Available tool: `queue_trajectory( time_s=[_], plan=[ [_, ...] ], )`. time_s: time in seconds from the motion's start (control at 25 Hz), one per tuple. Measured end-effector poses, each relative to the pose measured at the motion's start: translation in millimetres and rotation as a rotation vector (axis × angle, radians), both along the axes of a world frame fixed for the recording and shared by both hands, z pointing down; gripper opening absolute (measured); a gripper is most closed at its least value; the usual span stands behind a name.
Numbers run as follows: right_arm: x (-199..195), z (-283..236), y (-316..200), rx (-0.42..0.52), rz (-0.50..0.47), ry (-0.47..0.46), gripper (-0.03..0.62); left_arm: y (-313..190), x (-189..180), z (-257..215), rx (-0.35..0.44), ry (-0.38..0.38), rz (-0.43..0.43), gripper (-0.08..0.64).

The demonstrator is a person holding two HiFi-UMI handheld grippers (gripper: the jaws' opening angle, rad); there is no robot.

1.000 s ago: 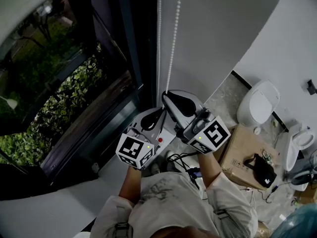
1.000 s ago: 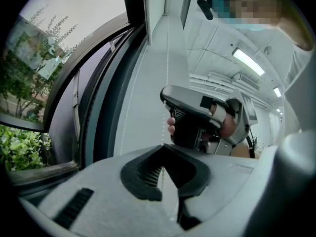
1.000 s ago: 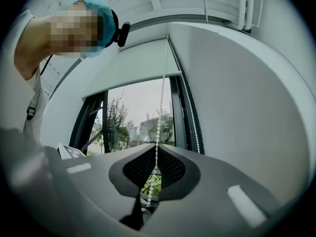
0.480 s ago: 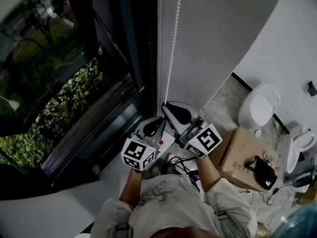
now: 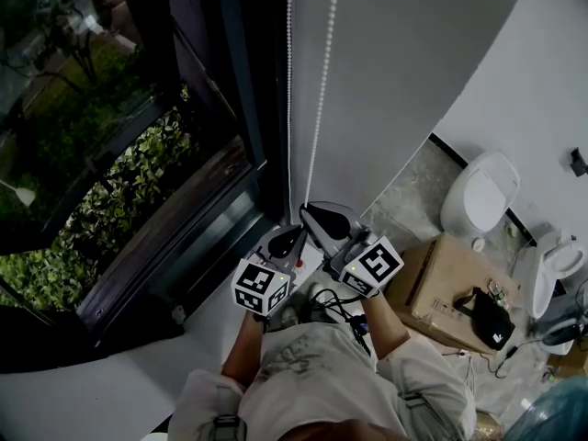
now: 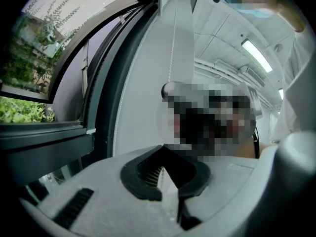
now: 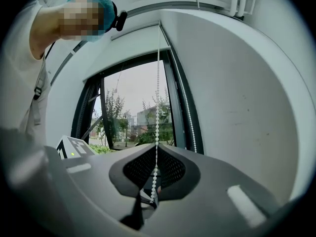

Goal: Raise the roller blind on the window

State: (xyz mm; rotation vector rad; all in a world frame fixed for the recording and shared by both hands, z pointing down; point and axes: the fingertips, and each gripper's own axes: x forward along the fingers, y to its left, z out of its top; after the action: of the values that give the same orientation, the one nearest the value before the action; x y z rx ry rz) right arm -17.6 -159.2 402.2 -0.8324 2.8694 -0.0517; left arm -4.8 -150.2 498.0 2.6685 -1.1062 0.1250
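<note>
A white bead chain hangs as two strands along the dark window frame beside the wall. My right gripper is shut on the right strand; in the right gripper view the bead chain runs straight down into the right gripper, pinched between its mesh pads. My left gripper sits just below and left of it at the foot of the left strand. In the left gripper view the left gripper has its jaws slightly apart, with a short bit of chain in the gap. No blind fabric covers the glass.
A person's arms and torso fill the bottom of the head view. To the right on the floor stand a white toilet, a cardboard box with a black bag on it, and a second toilet. Cables lie below the grippers.
Both grippers have moved down along the chain, the right one still shut on its strand. The left one stays beside it.
</note>
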Motion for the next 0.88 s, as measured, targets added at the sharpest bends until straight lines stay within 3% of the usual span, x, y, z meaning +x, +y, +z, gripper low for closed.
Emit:
queue_trajectory(
  time_s=[0.56, 0.88],
  plan=[
    [-6.8, 38.2, 4.4, -0.059, 0.009, 0.050, 0.012, 1.1, -6.2, 35.6, -0.066, -0.024, -0.010, 0.009],
    [-3.7, 37.2, 7.8, -0.056, 0.014, 0.045, 0.012, 10.1, -6.7, 29.9, -0.021, -0.073, -0.032, 0.016]
  ],
)
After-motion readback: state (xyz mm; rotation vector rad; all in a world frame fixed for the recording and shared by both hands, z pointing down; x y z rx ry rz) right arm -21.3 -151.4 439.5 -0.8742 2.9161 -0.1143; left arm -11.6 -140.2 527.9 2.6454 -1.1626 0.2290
